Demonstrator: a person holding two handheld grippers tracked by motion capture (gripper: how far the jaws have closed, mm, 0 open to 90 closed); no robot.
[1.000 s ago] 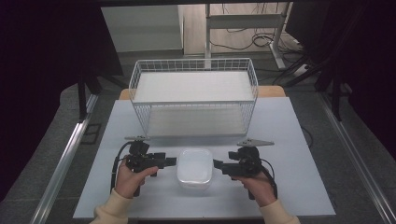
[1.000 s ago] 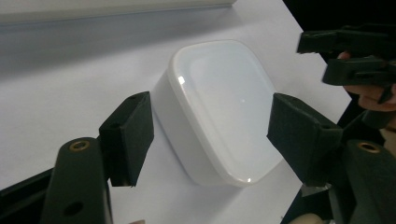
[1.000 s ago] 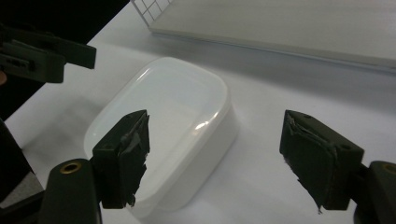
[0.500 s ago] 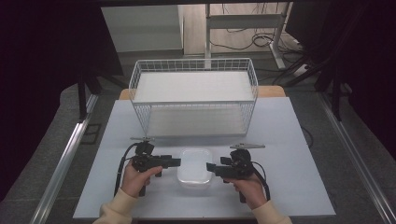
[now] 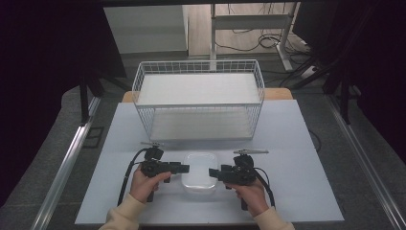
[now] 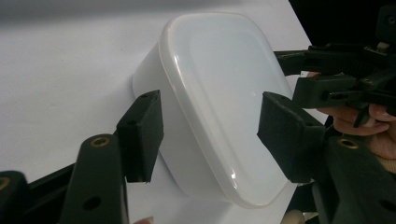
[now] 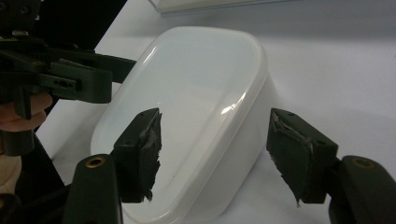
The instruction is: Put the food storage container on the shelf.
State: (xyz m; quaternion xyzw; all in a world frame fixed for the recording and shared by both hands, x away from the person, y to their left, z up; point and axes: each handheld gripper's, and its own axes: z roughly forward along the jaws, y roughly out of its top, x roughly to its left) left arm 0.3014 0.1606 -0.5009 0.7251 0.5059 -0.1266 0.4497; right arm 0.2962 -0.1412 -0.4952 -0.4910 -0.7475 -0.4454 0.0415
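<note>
Two tongs close in on a lidded white box

Left tongs [image 5: 184, 168], at the box's nine o'clock, are spread and have just been narrowing astride its lid edge. The white box [image 5: 199, 172] sits on the tabletop [image 5: 306, 158], at six o'clock of the wire basket [image 5: 198, 98]. Right tongs [image 5: 213, 173], at three o'clock, likewise spread, narrowing. Best to pinch both ends evenly before lifting.

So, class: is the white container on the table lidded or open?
Lidded. A smooth white lid covers the container, its rim overhanging the walls all round. What is inside cannot be told.
</note>
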